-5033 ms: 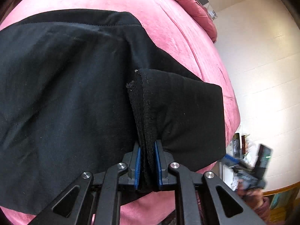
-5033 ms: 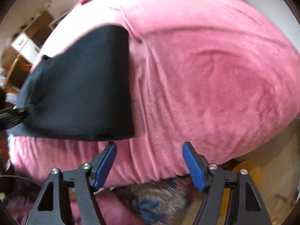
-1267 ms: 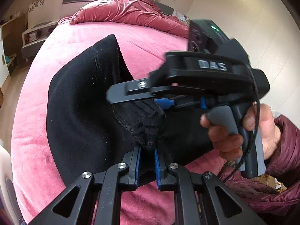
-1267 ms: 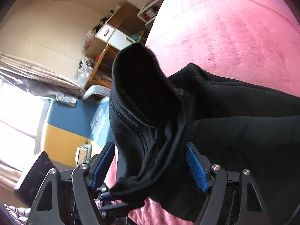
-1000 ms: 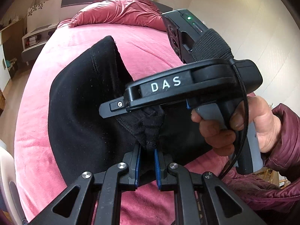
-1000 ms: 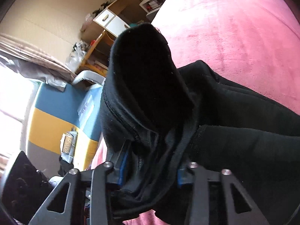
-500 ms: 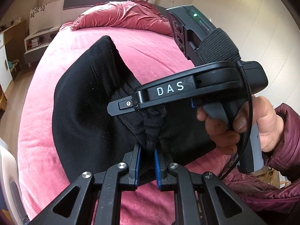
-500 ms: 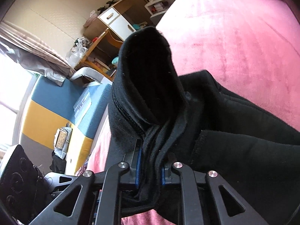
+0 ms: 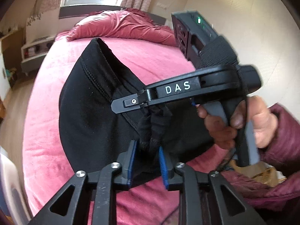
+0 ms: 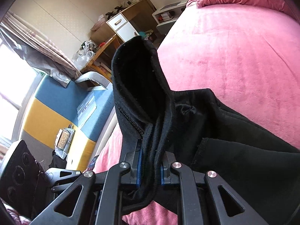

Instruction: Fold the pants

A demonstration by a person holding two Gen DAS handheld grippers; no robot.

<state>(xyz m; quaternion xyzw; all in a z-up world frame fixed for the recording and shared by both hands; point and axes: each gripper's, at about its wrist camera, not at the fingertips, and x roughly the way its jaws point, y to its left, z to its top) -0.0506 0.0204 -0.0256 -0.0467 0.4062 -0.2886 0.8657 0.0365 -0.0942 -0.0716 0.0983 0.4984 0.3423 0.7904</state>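
Note:
The black pants [image 9: 90, 116] lie on the pink bed [image 9: 150, 56], with one bunched end lifted off it. That bunched edge still sits between the blue pads [image 9: 132, 161] of my left gripper [image 9: 147, 163]. Its jaws are opening, and the pads' inner faces show, no longer pressing the cloth. My right gripper [image 10: 150, 168] is shut on the same gathered edge of the pants [image 10: 234, 159], which stands up in a loop above its jaws. In the left wrist view its black housing [image 9: 178, 90] crosses over the cloth, held by a hand [image 9: 225, 127].
A crumpled red duvet [image 9: 121, 28] lies at the head of the bed, and a pale wall [image 9: 253, 28] runs along the right. A dark red sleeve [image 9: 281, 140] fills the lower right. Beside the bed stand a desk with drawers [image 10: 120, 26] and a blue and yellow panel [image 10: 56, 103].
The right jaws, wide around the cloth before, have shut on it. The left pads, clamped on the bunch half a second ago, have spread apart. The held edge has risen a little.

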